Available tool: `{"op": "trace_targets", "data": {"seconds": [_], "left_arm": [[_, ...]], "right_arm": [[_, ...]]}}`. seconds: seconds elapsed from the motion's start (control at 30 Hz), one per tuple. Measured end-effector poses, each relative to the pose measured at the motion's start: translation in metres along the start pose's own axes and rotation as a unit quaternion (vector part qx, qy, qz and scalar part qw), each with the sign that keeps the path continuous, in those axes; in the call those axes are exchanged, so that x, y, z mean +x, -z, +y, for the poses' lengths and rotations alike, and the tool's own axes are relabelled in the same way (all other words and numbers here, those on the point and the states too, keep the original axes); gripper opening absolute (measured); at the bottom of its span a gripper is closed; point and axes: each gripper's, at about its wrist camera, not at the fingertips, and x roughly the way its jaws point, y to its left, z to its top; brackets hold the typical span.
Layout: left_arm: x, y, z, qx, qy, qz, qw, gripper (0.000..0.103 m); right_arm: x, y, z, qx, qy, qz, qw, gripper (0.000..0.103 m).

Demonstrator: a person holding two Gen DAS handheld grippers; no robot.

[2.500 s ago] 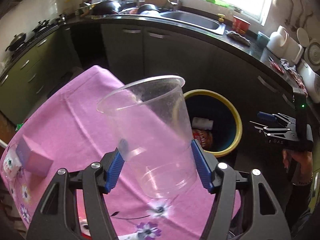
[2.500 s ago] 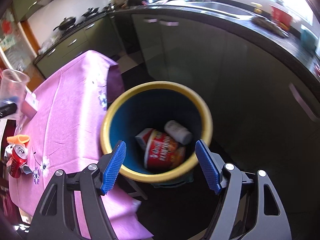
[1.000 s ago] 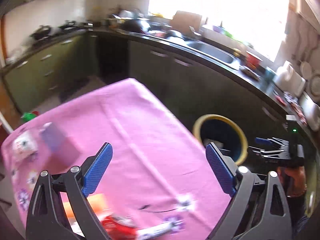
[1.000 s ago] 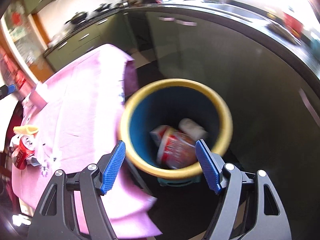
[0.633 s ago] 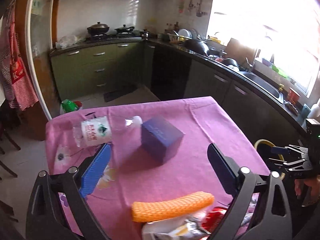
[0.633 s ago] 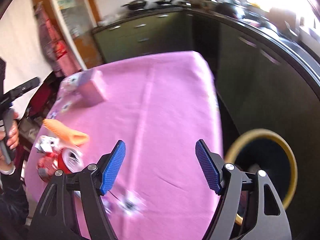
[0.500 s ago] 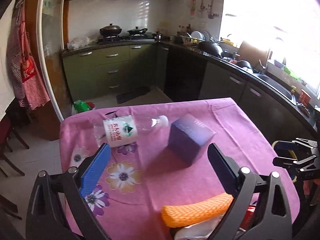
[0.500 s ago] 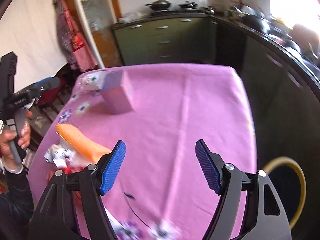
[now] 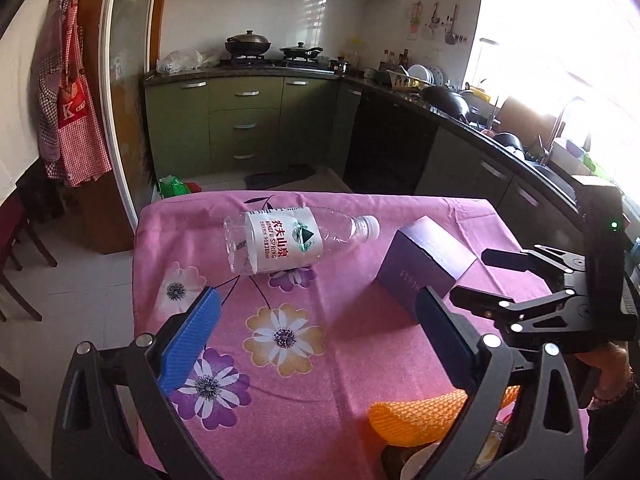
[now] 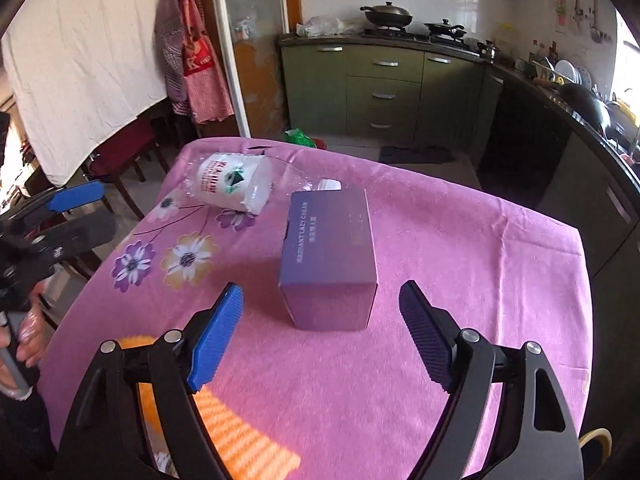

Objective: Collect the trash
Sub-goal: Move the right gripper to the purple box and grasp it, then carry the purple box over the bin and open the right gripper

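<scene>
A purple box (image 10: 330, 260) stands on the pink flowered tablecloth (image 10: 460, 280). It also shows in the left wrist view (image 9: 424, 272). A clear plastic bottle (image 9: 288, 240) with a white label lies on its side behind it, seen too in the right wrist view (image 10: 236, 186). An orange foam net (image 9: 416, 416) lies near the front, also in the right wrist view (image 10: 236, 440). My left gripper (image 9: 316, 340) is open and empty above the cloth, short of the bottle. My right gripper (image 10: 320, 332) is open and empty, just short of the box.
Green kitchen cabinets (image 9: 244, 128) and a dark counter with a stove and dishes run along the back and right. A red chair (image 10: 120, 156) stands left of the table. The yellow bin rim (image 10: 596, 440) shows at lower right. More wrappers lie by the foam net.
The left gripper let go of the clear cup at the bin and is now open. Both grippers swung from the bin back to the table and closed in on the bottle and box.
</scene>
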Motion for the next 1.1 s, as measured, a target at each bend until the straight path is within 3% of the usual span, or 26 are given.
{"op": "trace_targets", "data": {"seconds": [0.37, 0.43, 0.47, 0.57, 0.9, 1.1], "left_arm": [[0.011, 0.006, -0.003, 0.002, 0.011, 0.015, 0.9998, 0.093], [0.012, 0.007, -0.004, 0.003, 0.016, 0.018, 0.9997, 0.093], [0.012, 0.007, -0.004, 0.003, 0.017, 0.018, 0.9997, 0.093], [0.012, 0.008, -0.004, 0.003, 0.016, 0.019, 0.9997, 0.093], [0.014, 0.008, -0.002, 0.001, 0.025, 0.022, 0.9995, 0.093], [0.017, 0.009, -0.007, 0.009, 0.031, 0.027, 0.9991, 0.093]], "right_arm": [[0.047, -0.012, -0.005, -0.003, 0.019, 0.031, 0.999, 0.075], [0.049, -0.013, -0.003, -0.005, 0.020, 0.031, 0.999, 0.070], [0.050, -0.013, -0.004, -0.006, 0.020, 0.032, 0.999, 0.058], [0.053, -0.013, -0.006, -0.002, 0.020, 0.034, 0.999, 0.054], [0.021, -0.003, -0.013, 0.008, 0.022, 0.013, 1.000, 0.053], [-0.033, 0.021, -0.036, 0.030, 0.039, -0.015, 0.999, 0.053]]}}
